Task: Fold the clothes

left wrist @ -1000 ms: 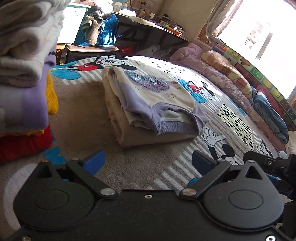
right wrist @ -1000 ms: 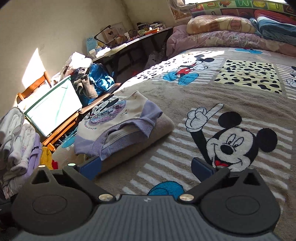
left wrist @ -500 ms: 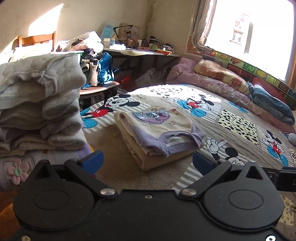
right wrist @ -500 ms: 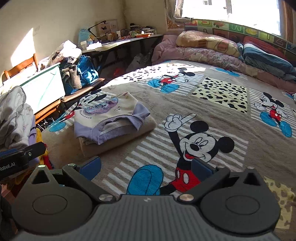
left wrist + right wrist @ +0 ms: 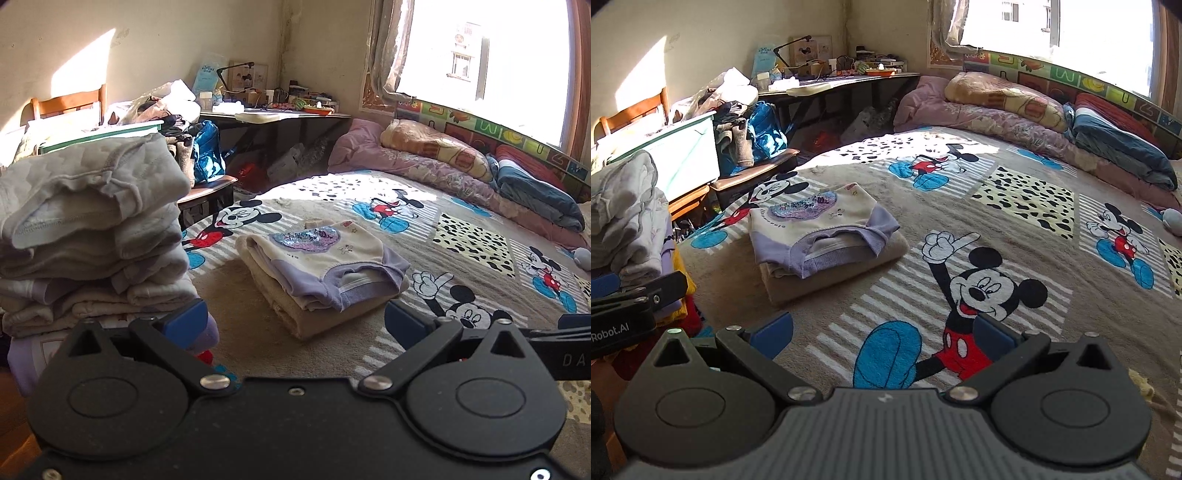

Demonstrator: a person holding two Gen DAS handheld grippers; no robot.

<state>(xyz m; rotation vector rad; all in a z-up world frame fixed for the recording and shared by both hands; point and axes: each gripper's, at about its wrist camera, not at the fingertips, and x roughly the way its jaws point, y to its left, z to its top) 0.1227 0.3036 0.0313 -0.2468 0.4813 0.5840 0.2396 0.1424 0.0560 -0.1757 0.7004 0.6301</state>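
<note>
Left gripper [image 5: 293, 319] spread wide, holds nothing, above near edge of blanket [image 5: 461, 236]. Right gripper [image 5: 882, 332] also spread, holds nothing. Folded cream-lilac sweatshirt [image 5: 325, 258] lies on folded beige garment [image 5: 295, 310], toward blanket left edge. Tall stack of folded clothes [image 5: 92, 236] at near left corner, apart from sweatshirt.

Before us we see a bed covered by a cartoon-mouse blanket [image 5: 979, 229], on which lie a folded cream-and-lilac sweatshirt [image 5: 827, 225] atop a folded beige garment [image 5: 842, 269], a tall stack of folded clothes [image 5: 92, 236] at its left edge, and rolled quilts [image 5: 1015, 107] along the window side.
</note>
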